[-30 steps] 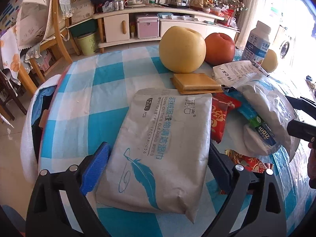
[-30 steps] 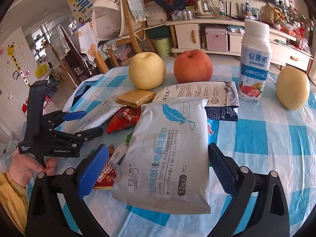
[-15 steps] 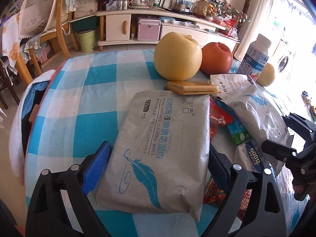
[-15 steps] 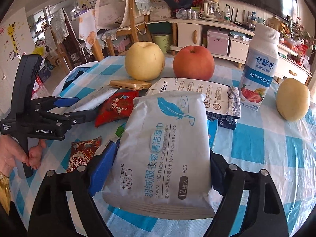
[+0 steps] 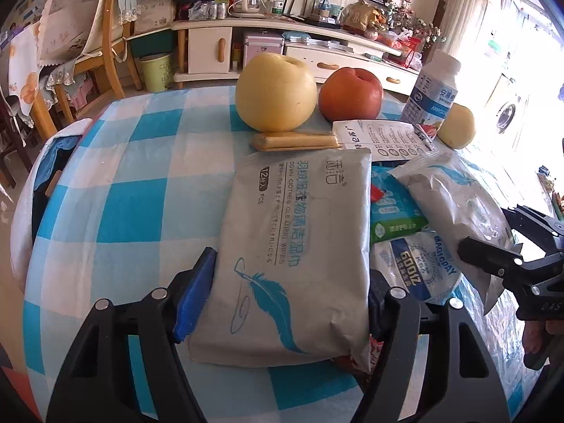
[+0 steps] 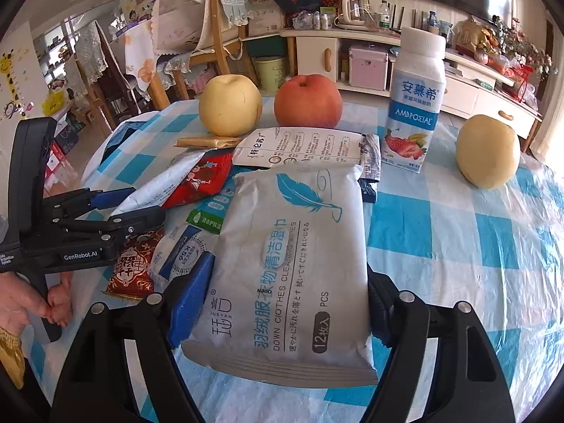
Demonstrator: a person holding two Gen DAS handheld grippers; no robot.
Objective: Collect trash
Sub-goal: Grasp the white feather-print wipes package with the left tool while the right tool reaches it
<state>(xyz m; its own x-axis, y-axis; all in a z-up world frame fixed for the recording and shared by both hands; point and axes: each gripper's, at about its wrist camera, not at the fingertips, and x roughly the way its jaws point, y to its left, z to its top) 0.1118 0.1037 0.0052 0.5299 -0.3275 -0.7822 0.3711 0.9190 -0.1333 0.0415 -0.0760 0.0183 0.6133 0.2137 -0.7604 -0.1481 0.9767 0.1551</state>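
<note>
Left gripper [image 5: 289, 305]: closing, pads against a grey wipes pack [image 5: 299, 246]. Right gripper [image 6: 287, 298]: likewise on a white wipes pack [image 6: 292, 271]. Risk: slick film slipping, dragging the wrappers beside the white pack.

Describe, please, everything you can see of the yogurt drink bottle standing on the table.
The yogurt drink bottle stands upright on the blue-and-white checked tablecloth, between the red apple and the lone yellow pear. It looks like white plastic with a wide white screw cap, closed. Its label is blue and white, reads AMBROSIAL under Chinese characters, and shows strawberries and other fruit near the base. Nothing grips it; a silvery-edged wrapper lies close beside its foot.
</note>
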